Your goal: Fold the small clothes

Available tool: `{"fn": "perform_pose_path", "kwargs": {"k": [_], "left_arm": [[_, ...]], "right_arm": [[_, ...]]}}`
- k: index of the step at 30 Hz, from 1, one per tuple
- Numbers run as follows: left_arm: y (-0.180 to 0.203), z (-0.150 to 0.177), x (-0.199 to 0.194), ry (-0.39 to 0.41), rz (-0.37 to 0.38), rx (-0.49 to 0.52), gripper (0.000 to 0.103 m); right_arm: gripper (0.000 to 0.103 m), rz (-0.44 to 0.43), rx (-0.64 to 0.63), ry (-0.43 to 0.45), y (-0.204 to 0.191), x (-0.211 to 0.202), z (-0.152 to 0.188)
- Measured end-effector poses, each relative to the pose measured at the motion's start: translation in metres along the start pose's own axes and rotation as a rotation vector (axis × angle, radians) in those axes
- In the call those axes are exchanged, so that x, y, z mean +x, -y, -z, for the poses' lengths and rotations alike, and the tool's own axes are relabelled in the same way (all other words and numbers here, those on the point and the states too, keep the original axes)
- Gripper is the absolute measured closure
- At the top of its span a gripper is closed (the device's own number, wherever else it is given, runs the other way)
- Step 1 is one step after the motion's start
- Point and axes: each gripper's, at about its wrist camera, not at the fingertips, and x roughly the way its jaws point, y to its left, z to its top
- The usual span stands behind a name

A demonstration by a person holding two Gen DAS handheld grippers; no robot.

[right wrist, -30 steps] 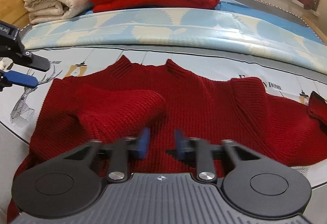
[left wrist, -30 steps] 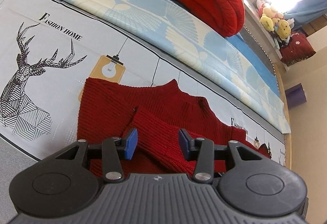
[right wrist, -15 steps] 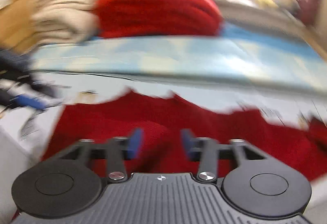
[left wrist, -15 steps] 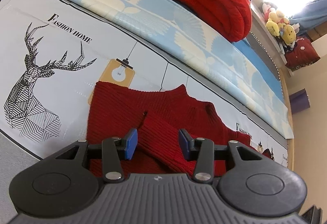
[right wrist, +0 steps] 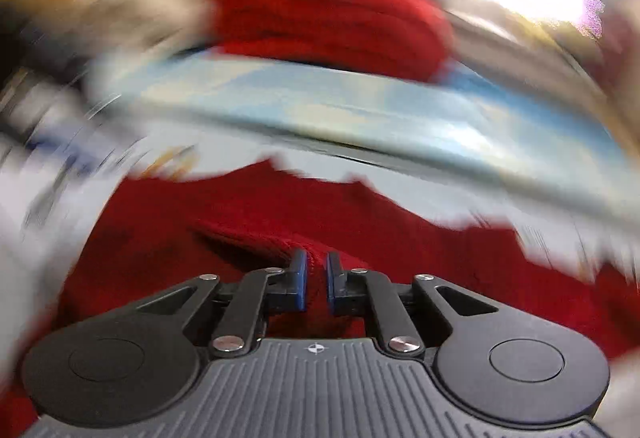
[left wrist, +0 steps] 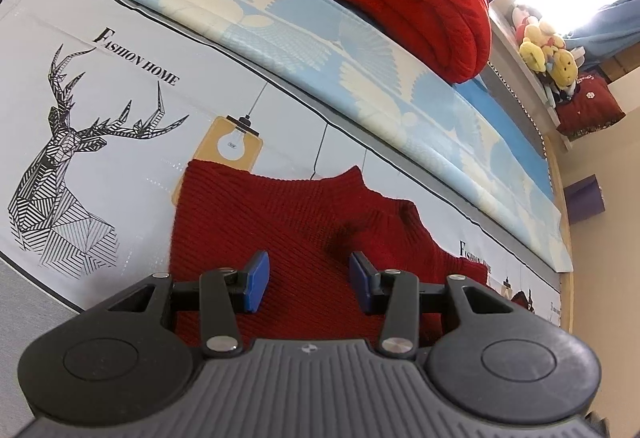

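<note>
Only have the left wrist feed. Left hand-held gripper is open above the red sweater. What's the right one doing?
Observer: The right hand-held gripper is low over the red sweater, at a raised ridge of knit.
Operator: Jaws?
Observer: Nearly shut. They have just been closing, and a fold of the knit is pinched between the pads.
Operator: Anything else on that feed?
Observer: It is motion-blurred. A pale pile, too smeared to identify, sits left of the folded red blanket.
</note>
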Motion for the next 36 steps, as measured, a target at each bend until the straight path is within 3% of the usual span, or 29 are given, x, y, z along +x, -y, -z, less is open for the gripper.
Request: {"fn": "perform_pose_path", "kwargs": {"k": [2,3,5,7,9,16,22,28,29,30,34,36], "left_arm": [[-0.002,-0.001,0.0,-0.001,-0.004,-0.001,0.055],[-0.003,-0.002,0.0,-0.001,-0.006,-0.001,0.055],[-0.004,-0.003,0.0,-0.002,-0.01,-0.002,0.053],[-0.005,-0.004,0.001,-0.001,-0.013,-0.005,0.052],[-0.006,-0.005,0.002,-0.001,-0.014,-0.008,0.052],[-0.023,-0.012,0.004,-0.001,-0.026,-0.035,0.049],[-0.043,-0.012,0.021,-0.045,-0.069,-0.047,0.049],[-0.053,-0.006,0.047,-0.094,-0.129,-0.019,0.045],[-0.054,-0.003,0.052,-0.104,-0.139,-0.016,0.045],[-0.056,-0.001,0.056,-0.112,-0.145,-0.011,0.045],[-0.058,0.011,0.071,-0.146,-0.172,0.045,0.046],[-0.059,0.016,0.074,-0.153,-0.18,0.068,0.052]], "right_arm": [[0.094,0.041,0.24,-0.094,0.026,0.004,0.009],[0.094,0.056,0.3,-0.151,0.033,0.007,0.016],[0.09,0.069,0.398,-0.261,0.045,0.016,0.031],[0.086,0.081,0.419,-0.316,0.047,0.023,0.036],[0.069,0.079,0.403,-0.329,0.045,0.027,0.037],[0.055,0.135,0.452,-0.286,0.058,0.031,0.027],[0.055,0.158,0.617,-0.358,0.087,0.042,0.035],[0.056,0.212,0.667,-0.29,0.101,0.035,0.033],[0.065,0.22,0.683,-0.283,0.106,0.035,0.034],[0.082,0.222,0.703,-0.276,0.11,0.034,0.035],[0.089,0.198,0.712,-0.266,0.118,0.039,0.035],[0.089,0.178,0.702,-0.27,0.117,0.038,0.033]]}}
